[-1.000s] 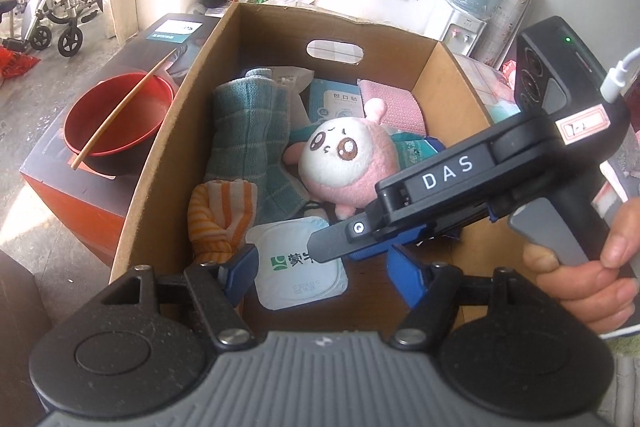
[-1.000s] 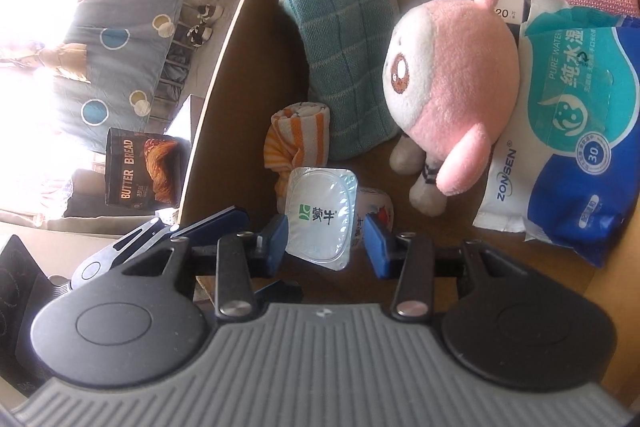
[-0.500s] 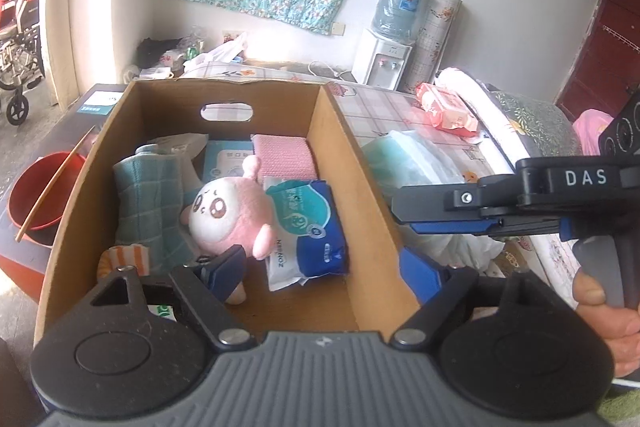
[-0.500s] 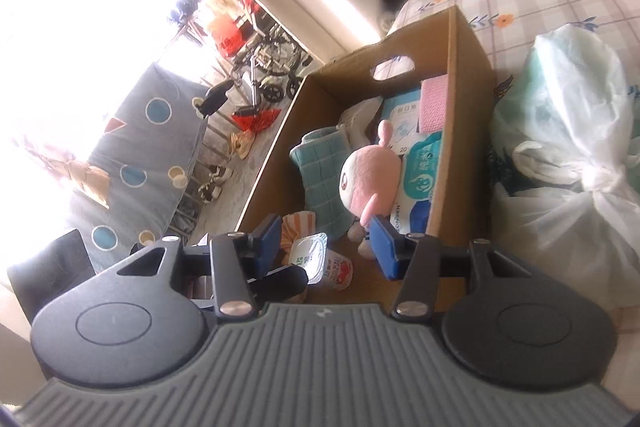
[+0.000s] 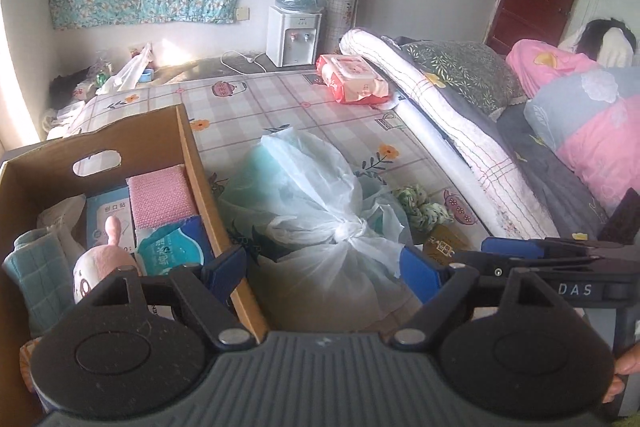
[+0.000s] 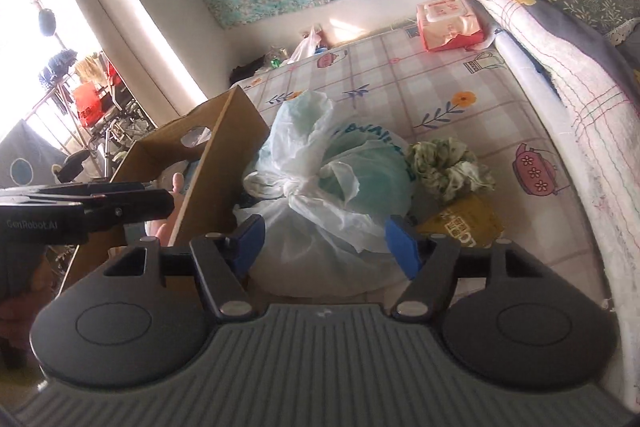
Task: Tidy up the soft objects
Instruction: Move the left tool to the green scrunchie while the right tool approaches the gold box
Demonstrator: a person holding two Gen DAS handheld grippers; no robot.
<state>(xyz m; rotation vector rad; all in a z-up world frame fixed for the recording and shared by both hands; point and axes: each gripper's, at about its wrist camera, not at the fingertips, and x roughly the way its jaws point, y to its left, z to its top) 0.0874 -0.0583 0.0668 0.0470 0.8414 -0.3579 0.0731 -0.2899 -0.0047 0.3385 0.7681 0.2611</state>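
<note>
A cardboard box [image 5: 192, 155] [image 6: 224, 147] stands on the bed at the left. It holds a pink plush toy [image 5: 100, 263], a teal towel [image 5: 36, 275], a pink cloth [image 5: 160, 195] and a blue wipes pack [image 5: 172, 247]. A knotted white plastic bag [image 5: 320, 203] [image 6: 324, 183] lies right of the box. A green crumpled cloth [image 5: 420, 205] [image 6: 444, 163] and a yellow packet [image 6: 464, 219] lie beside the bag. My left gripper [image 5: 324, 267] is open and empty above the bag. My right gripper [image 6: 324, 239] is open and empty, with the bag between its fingers.
A red wipes pack [image 5: 352, 79] lies at the far end of the bed. A rolled quilt [image 5: 448, 123] and pillows [image 5: 460, 75] line the right side. A water dispenser [image 5: 294, 23] stands by the wall.
Both grippers have pulled up out of the box and swung right, over the knotted plastic bag. The yoghurt cup seen between the fingers earlier is out of view.
</note>
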